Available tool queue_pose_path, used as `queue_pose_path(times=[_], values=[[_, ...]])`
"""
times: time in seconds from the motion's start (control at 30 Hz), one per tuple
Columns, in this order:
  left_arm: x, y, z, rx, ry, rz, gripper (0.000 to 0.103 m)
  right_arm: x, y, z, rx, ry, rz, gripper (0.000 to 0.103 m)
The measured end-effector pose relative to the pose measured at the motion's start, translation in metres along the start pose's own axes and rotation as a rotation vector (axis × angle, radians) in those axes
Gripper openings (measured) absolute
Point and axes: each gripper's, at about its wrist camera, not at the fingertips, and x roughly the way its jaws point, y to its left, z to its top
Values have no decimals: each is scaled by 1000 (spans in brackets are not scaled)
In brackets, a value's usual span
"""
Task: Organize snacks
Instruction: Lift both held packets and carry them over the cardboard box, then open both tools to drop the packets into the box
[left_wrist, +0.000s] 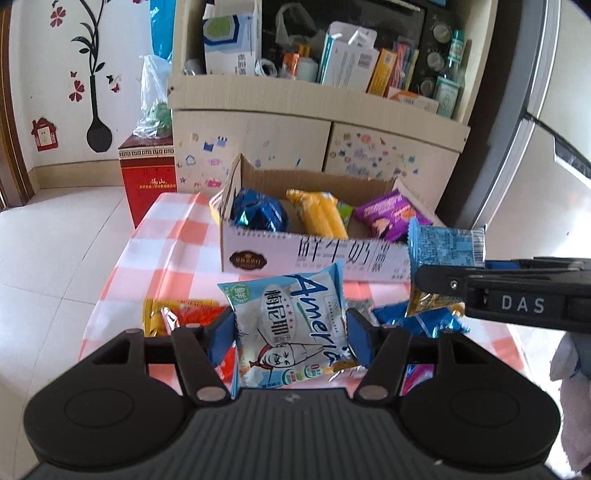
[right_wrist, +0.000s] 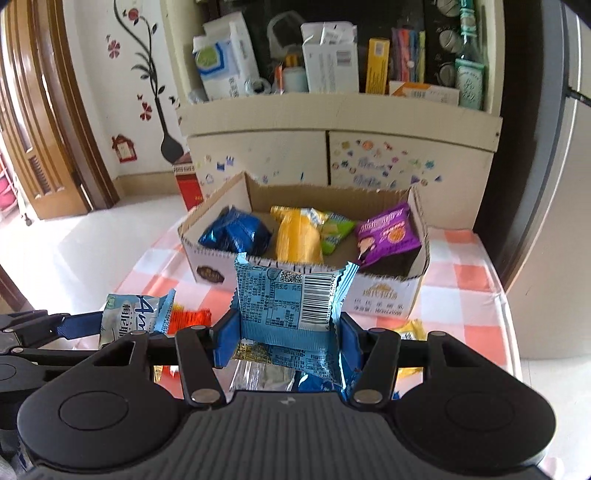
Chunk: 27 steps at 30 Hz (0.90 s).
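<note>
left jaws clamp pale-blue snack packet (left_wrist: 291, 328) between both pads | right jaws clamp blue barcode packet (right_wrist: 291, 306) likewise | cardboard box (right_wrist: 384, 295) with snacks just ahead of both jaws | loose packets (left_wrist: 184, 314) on checkered table (right_wrist: 465, 273) beneath them

Two grippers were in view, the left (left_wrist: 290, 328) and the right (right_wrist: 282, 328), and each held one packet: a pale blue one (left_wrist: 291, 328) and a blue one (right_wrist: 291, 306). One cardboard box (right_wrist: 384, 295) stood on the one checked cloth (right_wrist: 465, 273). Four packets lay in the box: one dark blue (right_wrist: 236, 232), one yellow (right_wrist: 297, 238), one green (right_wrist: 336, 230), one purple (right_wrist: 388, 232). Several more packets lay loose on the cloth; their number could not be told.
</note>
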Motion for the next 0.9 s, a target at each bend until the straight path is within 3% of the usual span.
queue_pose_path(times=[0.47,0.9], values=[[7,-12,45,-5,-75,-8,62,-4,-16,29,54,-75,-23,62],[54,-16,86,-37,-95,-8,62,14,-37,57,155,-135,-53,63]])
